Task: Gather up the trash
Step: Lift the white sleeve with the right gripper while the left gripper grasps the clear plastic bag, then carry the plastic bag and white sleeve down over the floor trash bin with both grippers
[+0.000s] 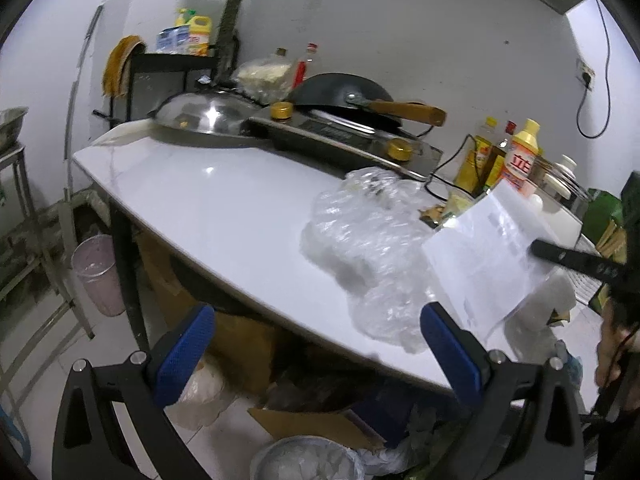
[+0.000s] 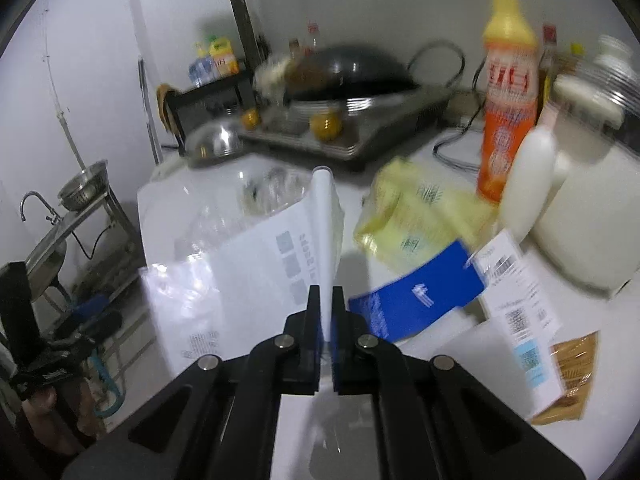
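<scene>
My right gripper (image 2: 326,292) is shut on a white printed paper sheet (image 2: 276,256), which folds up between its jaws above the white countertop (image 2: 432,344). In the left wrist view the same paper (image 1: 488,256) hangs at the right, pinched by the dark right gripper (image 1: 538,249). My left gripper (image 1: 316,312) is open, its blue pads (image 1: 182,356) wide apart and nothing between them, just off the counter's front edge. Crumpled clear plastic wrap (image 1: 368,236) lies on the countertop (image 1: 208,200) ahead of it. A lined trash bin (image 1: 308,460) stands on the floor below.
A yellow packet (image 2: 416,216), a blue card (image 2: 420,292), a white barcoded box (image 2: 520,312) and a brown packet (image 2: 576,364) lie to the right. An orange bottle (image 2: 506,112), a white pot (image 2: 592,208), a stove with wok (image 1: 344,120) and a pink bin (image 1: 100,276) surround.
</scene>
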A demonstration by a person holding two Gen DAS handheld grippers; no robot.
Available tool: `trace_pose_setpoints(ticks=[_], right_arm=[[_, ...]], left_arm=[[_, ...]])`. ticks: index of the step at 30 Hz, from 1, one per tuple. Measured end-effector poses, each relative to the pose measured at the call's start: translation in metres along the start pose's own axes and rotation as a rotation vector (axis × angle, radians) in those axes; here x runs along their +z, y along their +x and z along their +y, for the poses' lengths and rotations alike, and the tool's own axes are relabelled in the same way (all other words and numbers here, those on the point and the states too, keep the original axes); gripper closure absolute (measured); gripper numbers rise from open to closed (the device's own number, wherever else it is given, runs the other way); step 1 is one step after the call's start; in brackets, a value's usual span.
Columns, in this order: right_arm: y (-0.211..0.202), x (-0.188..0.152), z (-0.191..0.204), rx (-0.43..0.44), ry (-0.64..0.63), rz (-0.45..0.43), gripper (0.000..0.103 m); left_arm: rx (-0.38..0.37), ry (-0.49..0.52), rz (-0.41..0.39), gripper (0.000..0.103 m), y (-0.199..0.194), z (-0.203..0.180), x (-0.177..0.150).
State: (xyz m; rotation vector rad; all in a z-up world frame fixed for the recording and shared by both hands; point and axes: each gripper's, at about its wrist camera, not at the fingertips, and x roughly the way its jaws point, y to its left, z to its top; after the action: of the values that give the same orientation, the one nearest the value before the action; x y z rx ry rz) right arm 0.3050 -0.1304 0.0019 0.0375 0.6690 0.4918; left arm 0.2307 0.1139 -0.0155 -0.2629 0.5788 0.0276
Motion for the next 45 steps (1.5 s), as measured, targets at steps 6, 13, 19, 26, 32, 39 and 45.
trace_pose_setpoints(ticks=[6,13,19,26,32,39,45], right_arm=[[-0.045,0.009,-0.021,-0.036,0.014,-0.095,0.100],[-0.069,0.004,-0.052,-0.064,0.038,-0.126,0.100],[-0.076,-0.003,-0.070,-0.062,0.060,-0.138,0.100],[-0.075,-0.010,-0.072,-0.054,0.064,-0.134,0.100],[-0.084,-0.014,-0.070,-0.044,0.061,-0.149,0.100],[-0.107,-0.015,-0.059,-0.033,0.039,-0.188,0.100],[-0.135,-0.019,-0.042,-0.019,0.013,-0.233,0.100]], left_arm=[[-0.028,0.047,0.013,0.001,0.023,-0.029,0.020],[-0.016,0.066,0.060,0.001,0.067,-0.057,0.037],[0.014,0.080,0.126,0.001,0.097,-0.065,0.036],[0.017,0.149,0.164,0.060,0.103,-0.074,0.028],[0.012,0.173,0.137,0.084,0.085,-0.080,0.029],[0.002,0.179,0.105,0.087,0.049,-0.084,0.029],[-0.007,0.184,0.064,0.087,0.007,-0.085,0.027]])
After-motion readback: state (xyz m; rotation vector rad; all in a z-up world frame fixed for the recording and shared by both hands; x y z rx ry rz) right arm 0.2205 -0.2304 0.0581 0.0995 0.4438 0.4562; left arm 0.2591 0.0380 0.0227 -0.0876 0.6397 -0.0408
